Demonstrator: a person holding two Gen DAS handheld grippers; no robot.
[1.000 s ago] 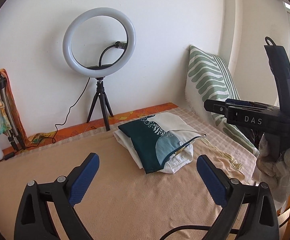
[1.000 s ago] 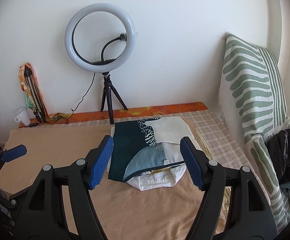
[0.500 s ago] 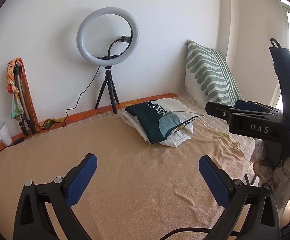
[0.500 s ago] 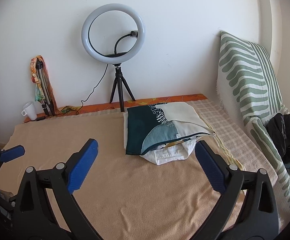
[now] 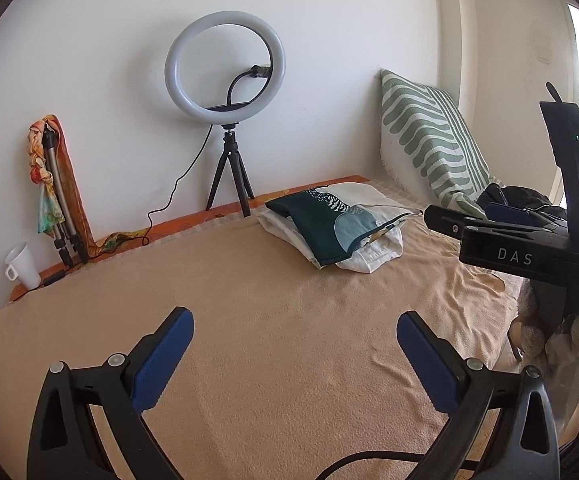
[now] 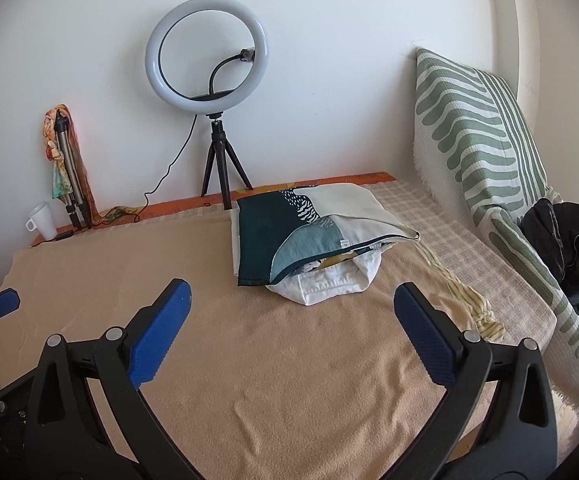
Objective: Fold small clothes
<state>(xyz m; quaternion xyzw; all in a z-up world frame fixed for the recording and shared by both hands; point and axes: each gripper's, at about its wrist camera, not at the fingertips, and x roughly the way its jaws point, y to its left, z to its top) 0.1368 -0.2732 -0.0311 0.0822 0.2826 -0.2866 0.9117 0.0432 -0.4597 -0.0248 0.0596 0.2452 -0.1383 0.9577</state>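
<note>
A folded stack of small clothes [image 5: 331,226] lies at the far side of the peach blanket [image 5: 273,344]; a teal and cream patterned piece is on top, with white pieces under it. It also shows in the right wrist view [image 6: 309,236]. My left gripper [image 5: 295,354] is open and empty, well in front of the stack. My right gripper [image 6: 291,340] is open and empty, just in front of the stack. The right gripper's body shows at the right of the left wrist view [image 5: 529,240].
A ring light on a small tripod [image 6: 213,128] stands at the wall behind the stack. A white mug [image 6: 41,220] and a folded tripod with a scarf [image 6: 67,168] are at the back left. A green striped pillow [image 6: 485,152] and dark clothes [image 6: 569,240] lie at the right.
Both grippers have pulled back from the folded stack, and the right gripper's jaws have opened wider. The stack has not moved.
</note>
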